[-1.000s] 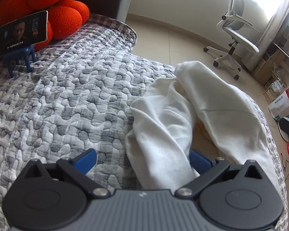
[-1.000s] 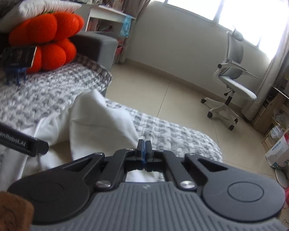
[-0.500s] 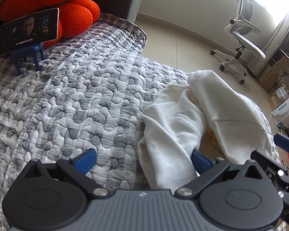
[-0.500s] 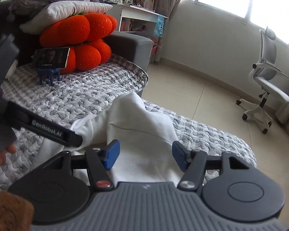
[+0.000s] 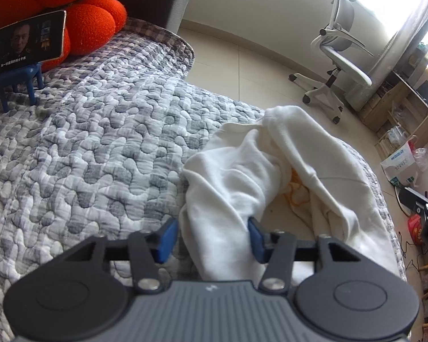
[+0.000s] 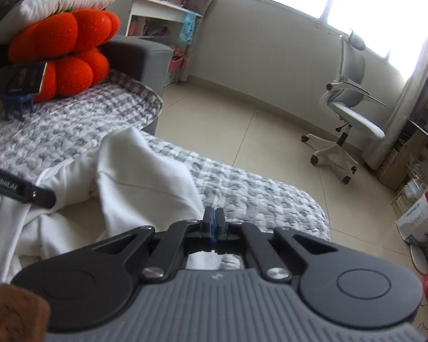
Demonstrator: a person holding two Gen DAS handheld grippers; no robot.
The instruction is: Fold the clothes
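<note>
A white garment [image 5: 242,176] lies bunched on the right part of the bed, with a yellow print [image 5: 296,191] showing in its hollow. My left gripper [image 5: 212,236] straddles its near fold and its jaws are closing. The right pad touches the cloth and the left pad stands a sliver off it. In the right wrist view the same garment [image 6: 139,182] rises in a peak, and its lower edge runs into the pads of my right gripper [image 6: 213,222], which is shut on that edge. A black bar of the left tool [image 6: 22,191] crosses the cloth at the left.
The grey quilted bedspread [image 5: 85,156] stretches left and back. Orange cushions [image 5: 80,0] and a phone on a blue stand [image 5: 22,42] sit at the far left. Beyond the bed's edge are tiled floor, a white office chair [image 5: 336,57] and a box [image 5: 399,165].
The left jaws have narrowed from wide open around the garment's fold. The right jaws opened over the garment's edge half a second ago and have shut again there.
</note>
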